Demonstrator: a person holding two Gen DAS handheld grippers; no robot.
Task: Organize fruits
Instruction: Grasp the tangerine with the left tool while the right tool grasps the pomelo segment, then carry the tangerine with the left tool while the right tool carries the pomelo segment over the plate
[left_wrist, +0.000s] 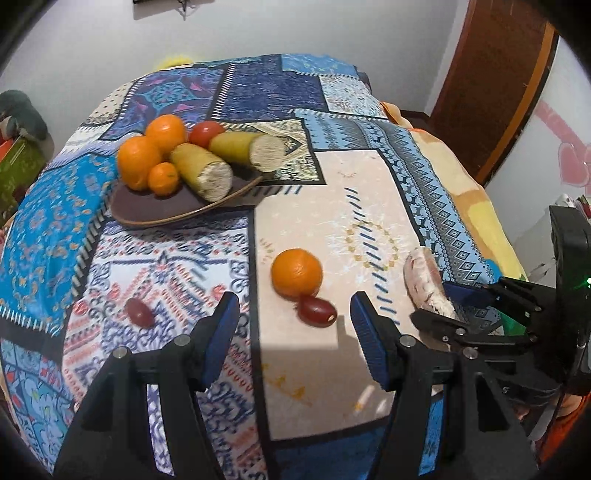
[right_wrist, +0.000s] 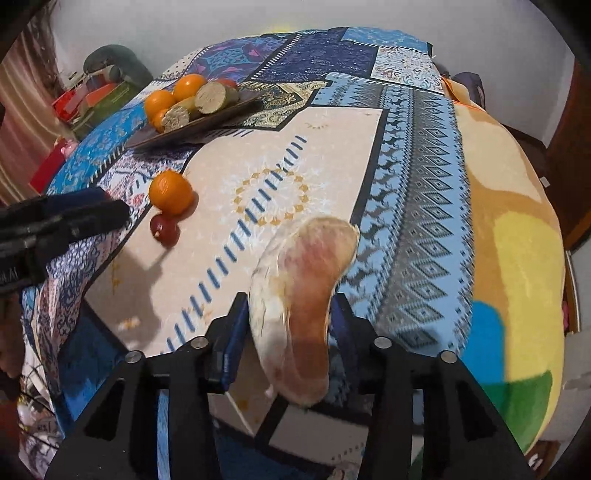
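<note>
Your patchwork cloth (left_wrist: 207, 258) covers the table, white walls behind.
Your right gripper (right_wrist: 288, 317) pinches the pale sweet potato (right_wrist: 299, 295); your left gripper (left_wrist: 291, 314) hangs spread over an orange (left_wrist: 296, 272) and date (left_wrist: 317, 311); the plate (left_wrist: 155, 210) sits well beyond.

A loose orange (left_wrist: 296, 272) sits on the patterned cloth with a dark red grape (left_wrist: 317, 311) touching its near side; a second grape (left_wrist: 139, 312) lies well apart to the left. The dark plate (left_wrist: 155, 210) carries three oranges (left_wrist: 165, 132), a tomato (left_wrist: 206, 133) and two yellow-green cut pieces (left_wrist: 202, 171). My pink-and-cream sweet potato (right_wrist: 301, 295) lies lengthwise, tilted.
</note>
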